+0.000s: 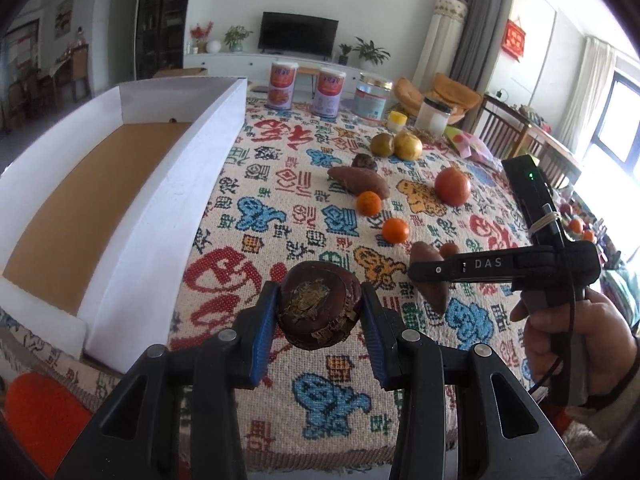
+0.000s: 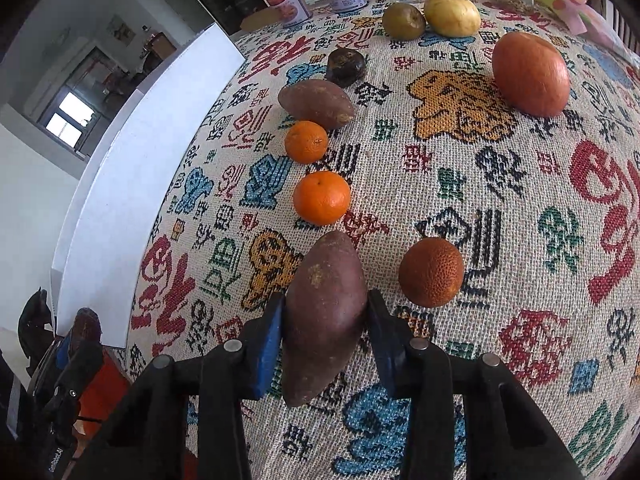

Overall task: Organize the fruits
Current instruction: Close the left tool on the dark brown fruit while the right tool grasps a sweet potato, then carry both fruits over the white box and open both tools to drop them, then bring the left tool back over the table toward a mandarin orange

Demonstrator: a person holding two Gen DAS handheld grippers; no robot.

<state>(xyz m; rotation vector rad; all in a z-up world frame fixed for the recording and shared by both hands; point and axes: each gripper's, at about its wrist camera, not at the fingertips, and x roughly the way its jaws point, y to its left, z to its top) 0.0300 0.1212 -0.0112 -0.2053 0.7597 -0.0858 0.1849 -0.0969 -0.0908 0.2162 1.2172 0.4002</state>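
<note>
My left gripper (image 1: 319, 292) is shut on a dark brown round fruit (image 1: 316, 316) and holds it above the patterned tablecloth (image 1: 320, 392), just right of a white box (image 1: 160, 184) with a brown cardboard floor. My right gripper (image 2: 326, 304) is shut on a purple-brown sweet potato (image 2: 320, 352), its blue pads (image 2: 268, 344) pressing both sides. I cannot tell whether the potato is off the cloth. Beyond it lie two mandarins (image 2: 321, 198) (image 2: 306, 141), a rough orange fruit (image 2: 431, 272), a second sweet potato (image 2: 316, 103) and a large red-orange fruit (image 2: 530, 74).
Farther back are a small dark fruit (image 2: 346, 67), a green-brown fruit (image 2: 403, 21) and a yellow one (image 2: 452, 15). Two tins (image 1: 283, 85) (image 1: 330, 92) and jars (image 1: 372, 98) stand along the table's far edge. A person's hand (image 1: 568, 340) holds the right gripper's handle.
</note>
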